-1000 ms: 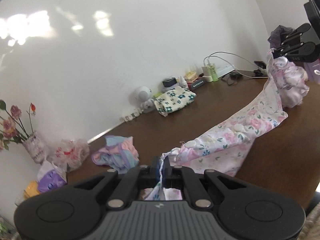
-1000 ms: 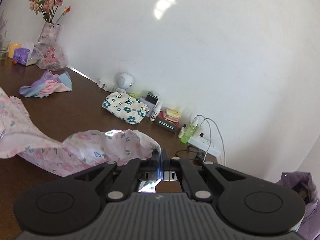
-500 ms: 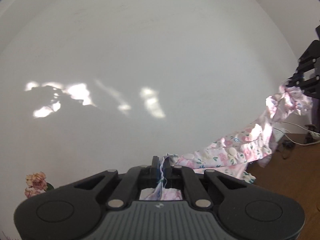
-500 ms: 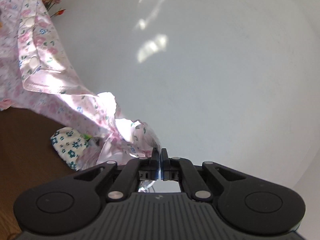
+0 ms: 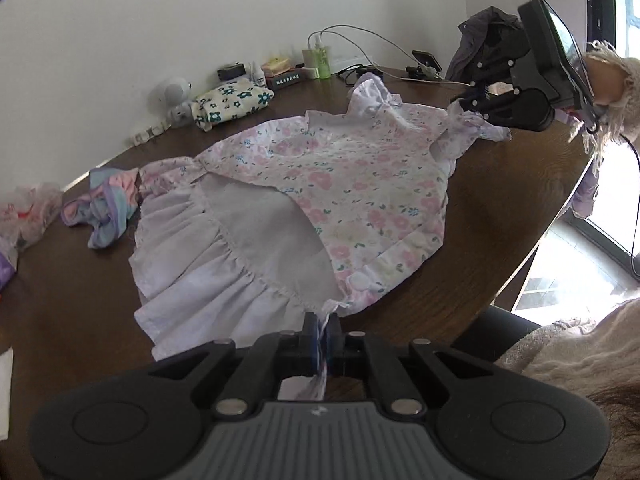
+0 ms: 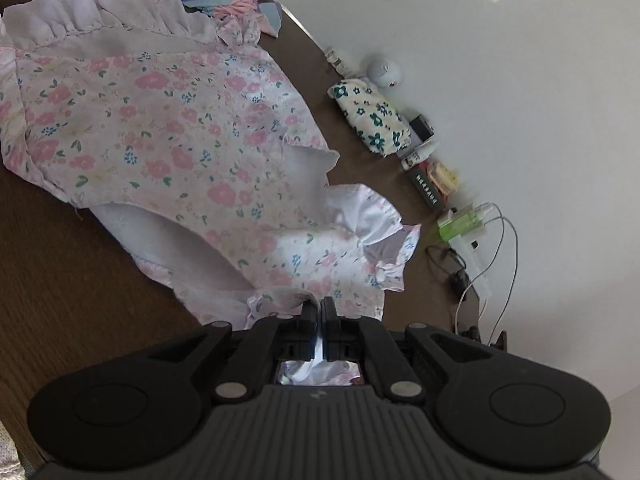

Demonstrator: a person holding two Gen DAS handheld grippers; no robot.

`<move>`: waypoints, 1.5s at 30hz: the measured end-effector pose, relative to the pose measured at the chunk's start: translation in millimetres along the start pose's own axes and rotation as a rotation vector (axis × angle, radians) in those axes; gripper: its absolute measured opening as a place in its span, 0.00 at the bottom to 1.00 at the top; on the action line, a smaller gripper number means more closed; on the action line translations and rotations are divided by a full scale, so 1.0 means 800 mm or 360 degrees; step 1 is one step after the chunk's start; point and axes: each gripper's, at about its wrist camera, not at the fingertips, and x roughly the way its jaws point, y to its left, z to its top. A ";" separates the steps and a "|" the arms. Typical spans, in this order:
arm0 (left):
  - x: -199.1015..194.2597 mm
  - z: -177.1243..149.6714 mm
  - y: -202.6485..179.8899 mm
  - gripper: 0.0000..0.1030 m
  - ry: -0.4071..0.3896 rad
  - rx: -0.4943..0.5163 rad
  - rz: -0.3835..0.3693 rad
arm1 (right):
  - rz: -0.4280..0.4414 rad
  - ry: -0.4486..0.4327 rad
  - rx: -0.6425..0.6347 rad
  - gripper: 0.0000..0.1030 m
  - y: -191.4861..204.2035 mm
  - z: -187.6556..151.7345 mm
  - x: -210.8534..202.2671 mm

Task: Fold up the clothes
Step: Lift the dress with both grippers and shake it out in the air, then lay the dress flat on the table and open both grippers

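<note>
1. My brown wooden table (image 5: 500, 216) has a round edge and stands against a plain white wall (image 5: 160, 20).
2. Far left on the table lies a crinkly plastic bag (image 5: 24, 212). Next to it is a soft striped bundle (image 5: 104, 208) in pink, blue and purple.
3. In the middle lies the flowery dress (image 5: 340, 184), spread flat. It is thin cloth with little pink and blue flowers, a pale inside and a frilly hem.
4. My left gripper (image 5: 321, 330) pinches the hem corner near me. Its jaws have just been opening a little, but the cloth is still between them.
5. By the wall sit a folded cloth with dark green flowers (image 5: 232, 102), a round white gadget (image 5: 172, 92), small bottles and a dark box. I cannot read the box's white letters.
6. White cables (image 5: 360, 40) run to a power strip.
7. My right gripper (image 6: 319, 312) is clenched on the dress's frilly sleeve end.
8. Far right is a bright window (image 5: 616, 184).
</note>
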 end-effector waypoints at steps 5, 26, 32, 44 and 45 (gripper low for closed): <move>0.002 -0.006 0.015 0.29 0.0007 -0.0093 -0.0067 | 0.0108 0.0002 0.0296 0.36 -0.019 -0.021 -0.009; 0.065 0.055 0.087 0.30 -0.0056 -0.0322 0.0096 | 0.0569 -0.0198 0.1256 0.53 -0.049 -0.060 -0.052; 0.034 0.047 0.054 0.35 -0.0128 -0.0270 -0.0179 | 0.0835 -0.0246 0.1034 0.50 0.010 -0.020 -0.062; 0.017 0.005 -0.017 0.47 -0.0058 0.0125 -0.0127 | 0.0934 -0.0253 0.0939 0.44 0.054 0.018 -0.038; 0.021 0.003 -0.019 0.46 -0.0044 0.0150 -0.0101 | 0.0945 -0.0252 0.0939 0.38 0.054 0.019 -0.036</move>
